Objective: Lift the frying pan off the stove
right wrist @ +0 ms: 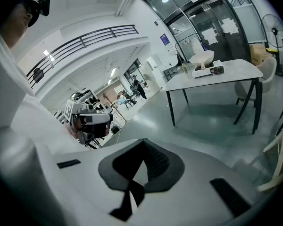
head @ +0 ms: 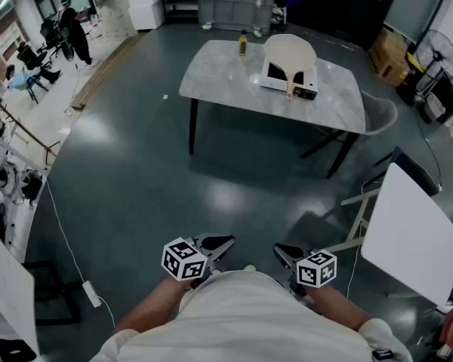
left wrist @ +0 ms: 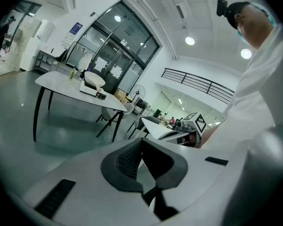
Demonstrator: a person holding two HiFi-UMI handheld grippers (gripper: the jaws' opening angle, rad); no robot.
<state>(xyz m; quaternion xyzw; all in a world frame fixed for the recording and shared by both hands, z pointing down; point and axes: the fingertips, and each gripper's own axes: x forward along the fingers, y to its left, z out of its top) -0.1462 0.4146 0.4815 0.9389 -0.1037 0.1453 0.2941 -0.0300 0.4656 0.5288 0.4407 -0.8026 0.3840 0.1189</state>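
A cream frying pan (head: 290, 55) sits on a small white and black stove (head: 278, 79) on the grey table (head: 211, 81), far across the floor from me. The left gripper view shows the pan (left wrist: 94, 78) small in the distance, and in the right gripper view the pan (right wrist: 201, 58) is just as distant. My left gripper (head: 225, 242) and right gripper (head: 281, 251) are held close to my body, side by side, well short of the table. Both are shut with nothing between the jaws (left wrist: 141, 140) (right wrist: 144, 141).
A small bottle (head: 242, 45) stands on the table beside the stove. A light chair (head: 381, 113) is at the table's right end. A white side table (head: 411, 236) stands at my right. A cable (head: 64, 240) runs along the floor at left. People sit far left.
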